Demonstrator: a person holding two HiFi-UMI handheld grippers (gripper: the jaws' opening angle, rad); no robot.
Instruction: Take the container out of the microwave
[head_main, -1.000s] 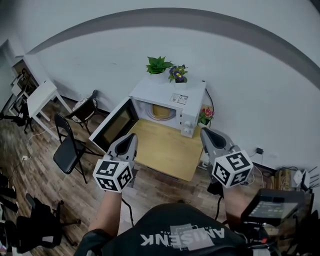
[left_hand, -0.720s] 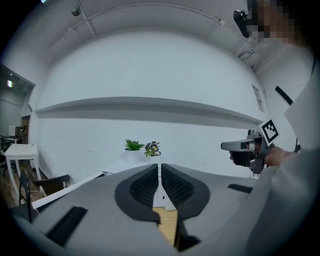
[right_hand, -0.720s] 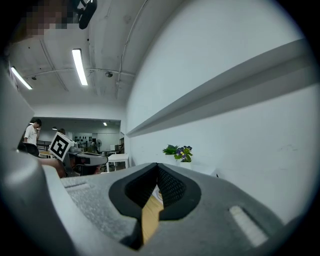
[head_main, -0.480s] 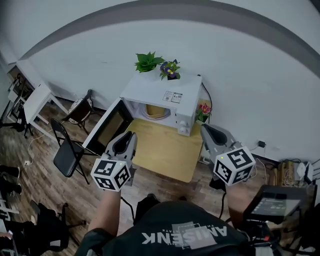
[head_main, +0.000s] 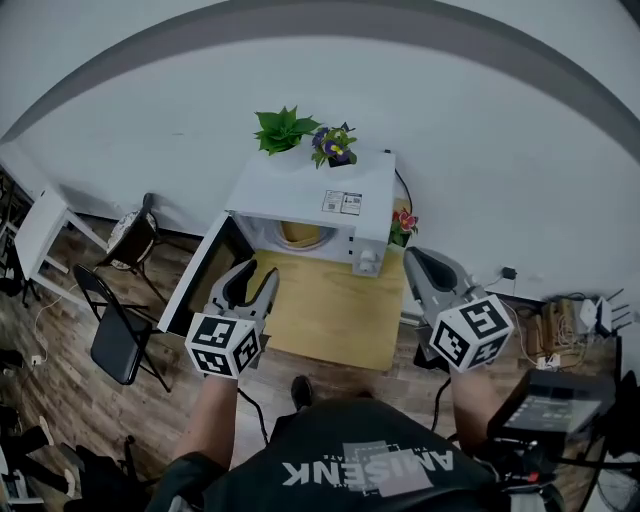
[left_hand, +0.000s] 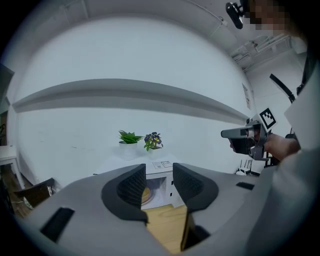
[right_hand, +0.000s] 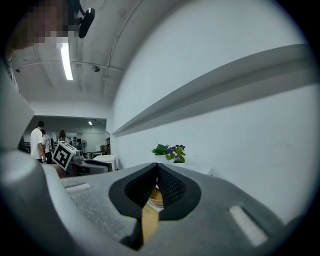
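I'm opening my left gripper (head_main: 250, 277) fingers (left_hand: 131, 187), empty, to fit the container (head_main: 300, 235) inside the open microwave (head_main: 310, 192), far on the worktop (head_main: 330, 305). My right gripper (head_main: 415, 262) is hanging clenched and empty.

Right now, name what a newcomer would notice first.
The white microwave on the wooden table, door swung open at left, a tan container inside. Two plants stand on top. In front, the left gripper is opening its fingers on nothing; the right gripper is shut.
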